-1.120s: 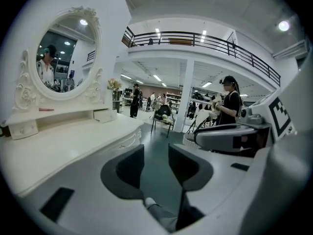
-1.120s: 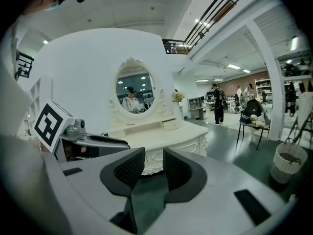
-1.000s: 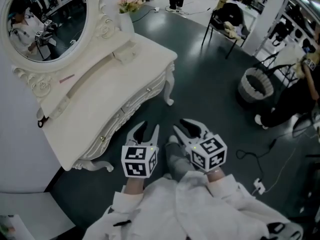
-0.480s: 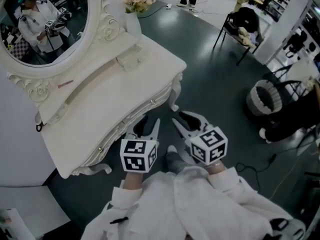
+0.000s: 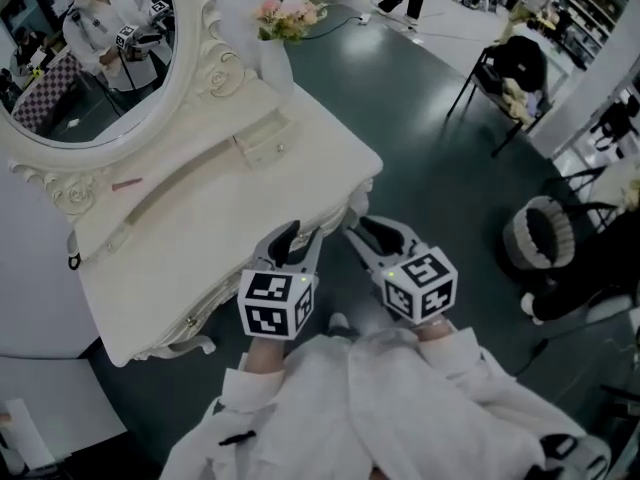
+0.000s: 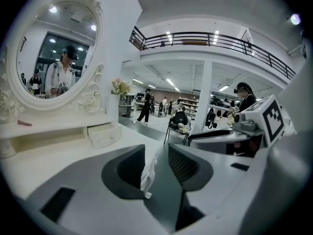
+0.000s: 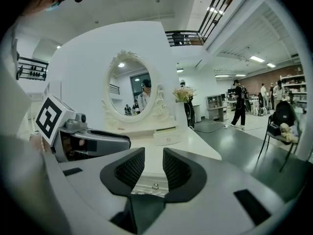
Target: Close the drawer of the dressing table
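The white dressing table [image 5: 200,228] with its oval mirror [image 5: 90,48] fills the left of the head view. Both grippers hover at its front edge, near the right corner. My left gripper [image 5: 300,236] is open and empty, and through its gap shows the table's carved corner [image 6: 148,173]. My right gripper [image 5: 358,230] is open too, with a front drawer's knob [image 7: 155,186] seen between its jaws but apart from them. A small drawer box [image 5: 262,140] sits on the tabletop. The top hides most of the front drawers.
A vase of pink flowers [image 5: 285,18] stands at the table's far end. On the dark floor to the right are a black chair [image 5: 510,73] and a round basket [image 5: 545,236]. People walk in the background [image 7: 239,104].
Both grippers have moved forward side by side to the table's front edge, and the table now sits closer in view. The jaw gaps look the same.
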### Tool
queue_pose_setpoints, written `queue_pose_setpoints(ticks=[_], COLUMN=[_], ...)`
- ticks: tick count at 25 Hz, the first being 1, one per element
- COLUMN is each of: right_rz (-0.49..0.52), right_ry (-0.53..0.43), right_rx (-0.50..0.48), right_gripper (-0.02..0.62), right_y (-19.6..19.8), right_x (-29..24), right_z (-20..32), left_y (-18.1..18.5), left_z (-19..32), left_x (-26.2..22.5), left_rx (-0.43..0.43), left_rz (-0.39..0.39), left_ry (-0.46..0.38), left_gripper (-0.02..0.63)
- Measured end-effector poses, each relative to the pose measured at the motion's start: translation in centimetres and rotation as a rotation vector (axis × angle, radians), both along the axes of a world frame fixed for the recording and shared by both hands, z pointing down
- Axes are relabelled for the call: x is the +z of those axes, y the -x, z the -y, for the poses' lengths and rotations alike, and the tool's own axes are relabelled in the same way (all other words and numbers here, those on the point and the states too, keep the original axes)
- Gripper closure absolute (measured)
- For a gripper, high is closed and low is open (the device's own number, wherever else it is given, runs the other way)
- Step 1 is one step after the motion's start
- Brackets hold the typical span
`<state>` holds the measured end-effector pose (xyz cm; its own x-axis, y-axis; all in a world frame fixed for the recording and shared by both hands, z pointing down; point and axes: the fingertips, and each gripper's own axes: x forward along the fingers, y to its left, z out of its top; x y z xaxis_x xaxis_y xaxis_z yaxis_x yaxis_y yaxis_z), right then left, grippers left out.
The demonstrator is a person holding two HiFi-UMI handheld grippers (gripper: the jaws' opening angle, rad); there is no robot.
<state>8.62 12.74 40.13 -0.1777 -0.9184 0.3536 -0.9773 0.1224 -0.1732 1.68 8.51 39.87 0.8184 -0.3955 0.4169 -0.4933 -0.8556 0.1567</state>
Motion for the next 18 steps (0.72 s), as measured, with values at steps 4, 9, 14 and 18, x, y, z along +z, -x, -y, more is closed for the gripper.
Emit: queue_pose_setpoints(ticks=[4,9,14,18], right_rz=[0.018,0.046,0.058,0.061], right_ry=[0.010,0.017,0.041,0.054], right_rx=[-0.025,-0.046,-0.033,-0.015], right_gripper=[0.483,0.483,0.483,0.483], right_y=[-1.1,-0.8,-1.5,-2.6], right_x=[0.6,1.2,2.1,2.6], right_z=[0.9,0.8,0.9,1.1], left_y=[-0.7,-0.7,-0.8,-1.8], left_z=[0.4,0.3,0.9,1.3], left_x=[0.5,1.4,1.5,1.7], left_rx=[-0.034,-0.048,-0.065,-0.047], left_rz=[0.019,0.037,0.007,0.011], left_ry=[0.009,0.025,0.048,0.045], left_gripper=[0.469,0.469,0.469,0.469])
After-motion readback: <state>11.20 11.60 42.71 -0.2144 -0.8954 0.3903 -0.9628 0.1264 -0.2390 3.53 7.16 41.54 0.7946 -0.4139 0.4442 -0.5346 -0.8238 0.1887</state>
